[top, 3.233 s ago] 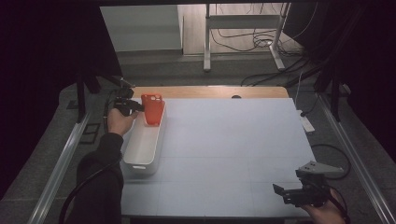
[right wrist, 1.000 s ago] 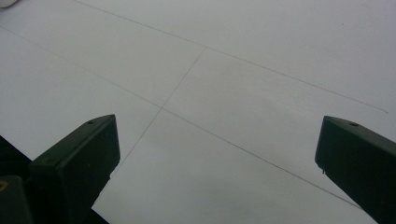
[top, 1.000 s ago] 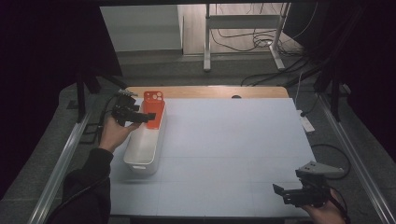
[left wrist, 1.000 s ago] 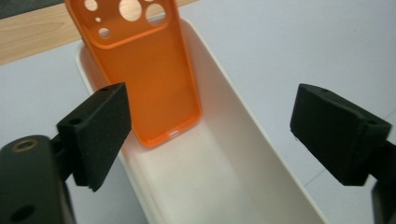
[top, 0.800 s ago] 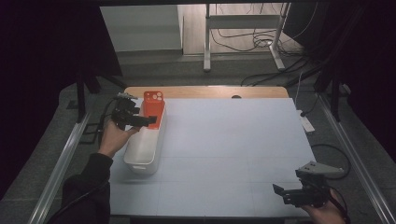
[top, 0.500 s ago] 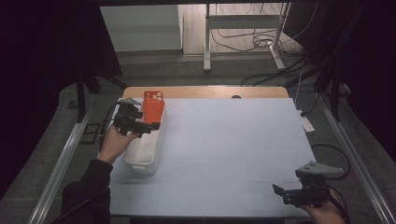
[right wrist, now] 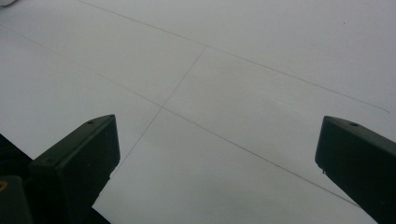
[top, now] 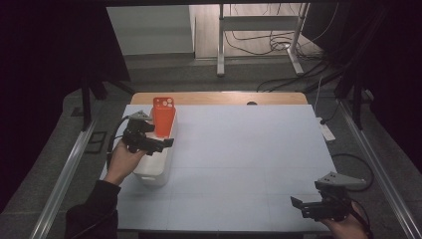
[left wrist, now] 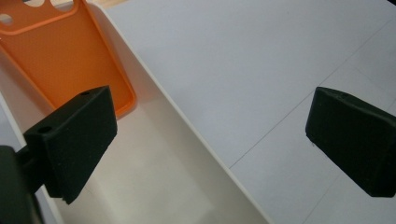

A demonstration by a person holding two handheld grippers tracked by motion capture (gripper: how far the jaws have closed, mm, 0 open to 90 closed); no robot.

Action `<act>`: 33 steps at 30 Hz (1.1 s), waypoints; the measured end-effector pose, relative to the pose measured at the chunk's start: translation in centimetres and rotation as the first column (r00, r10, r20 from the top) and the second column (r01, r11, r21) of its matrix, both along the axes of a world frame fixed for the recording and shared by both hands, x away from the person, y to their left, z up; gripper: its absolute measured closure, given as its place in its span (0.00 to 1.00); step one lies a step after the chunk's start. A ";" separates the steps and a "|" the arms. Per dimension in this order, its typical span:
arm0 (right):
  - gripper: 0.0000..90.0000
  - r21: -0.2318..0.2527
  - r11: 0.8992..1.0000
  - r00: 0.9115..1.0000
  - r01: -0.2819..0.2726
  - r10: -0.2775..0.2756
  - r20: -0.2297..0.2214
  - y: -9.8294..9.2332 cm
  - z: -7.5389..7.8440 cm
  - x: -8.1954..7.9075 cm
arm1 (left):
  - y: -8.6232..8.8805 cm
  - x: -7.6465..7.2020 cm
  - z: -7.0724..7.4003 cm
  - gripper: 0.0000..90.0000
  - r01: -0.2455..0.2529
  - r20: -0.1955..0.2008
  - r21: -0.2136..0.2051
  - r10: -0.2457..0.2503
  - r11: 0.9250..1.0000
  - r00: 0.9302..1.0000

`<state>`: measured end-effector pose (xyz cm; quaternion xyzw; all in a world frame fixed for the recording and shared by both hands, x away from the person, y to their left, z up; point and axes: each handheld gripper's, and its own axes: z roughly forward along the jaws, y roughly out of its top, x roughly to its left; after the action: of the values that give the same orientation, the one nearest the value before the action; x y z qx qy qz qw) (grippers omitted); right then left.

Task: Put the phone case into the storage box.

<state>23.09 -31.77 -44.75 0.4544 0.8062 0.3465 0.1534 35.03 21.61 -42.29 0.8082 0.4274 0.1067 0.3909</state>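
Jaws of the left gripper [top: 166, 143] have just been opening and now stand wide with nothing between them; the right gripper [top: 297, 204] waits wide open and empty too. The orange phone case [top: 163, 116] leans upright in the far end of the white bin [top: 154, 172], just beyond the left gripper. I think a bump from the gripper could tip the case over.

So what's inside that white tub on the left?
An orange phone case stands at the far end of the white tub, leaning on its end wall. The tub floor seen past the left claw looks bare; that claw hides part of the middle from above.
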 end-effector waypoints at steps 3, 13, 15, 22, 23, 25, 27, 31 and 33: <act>0.00 0.001 1.000 1.000 0.001 -0.001 -0.001 0.0 0.0 0.0 | 0.0 -0.5 -0.3 0.03 0.005 0.006 -0.009 -0.005 1.000 1.000; 0.00 0.001 1.000 1.000 0.002 -0.002 -0.003 0.0 0.0 0.0 | -0.9 -1.9 -0.8 0.01 0.020 0.025 0.011 -0.020 1.000 0.999; 0.00 0.000 1.000 1.000 0.000 0.000 -0.003 0.0 0.0 0.0 | -1.0 -2.2 -1.0 0.00 0.013 0.030 0.018 -0.014 1.000 0.999; 0.00 0.001 1.000 1.000 -0.005 0.005 -0.005 0.0 0.0 0.1 | -1.3 -3.4 -1.3 0.00 0.009 0.048 0.021 -0.010 1.000 0.999; 0.00 0.001 1.000 1.000 -0.005 0.005 -0.005 0.0 0.0 0.1 | -1.3 -3.6 -1.3 0.00 0.010 0.048 0.019 -0.011 1.000 0.999; 0.00 0.002 1.000 1.000 -0.005 0.005 -0.005 0.0 0.0 0.1 | -1.4 -3.8 -1.4 0.00 0.011 0.048 0.017 -0.011 1.000 0.999; 0.00 0.002 1.000 1.000 -0.006 0.006 -0.005 0.0 0.0 0.1 | -1.4 -4.1 -1.5 0.00 0.015 0.044 0.018 -0.016 1.000 0.999; 0.00 0.001 1.000 1.000 -0.008 0.008 -0.003 0.0 0.0 0.0 | -1.4 -4.9 -1.7 0.00 0.024 0.048 0.027 -0.025 0.999 0.999; 0.00 0.002 1.000 1.000 -0.008 0.008 -0.003 0.0 0.0 0.0 | -1.3 -5.2 -1.7 0.00 0.022 0.052 0.024 -0.024 0.999 0.998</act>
<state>23.12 -31.74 -44.74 0.4519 0.8078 0.3472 0.1505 29.80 20.31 -44.01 0.8146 0.4064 0.1282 0.3935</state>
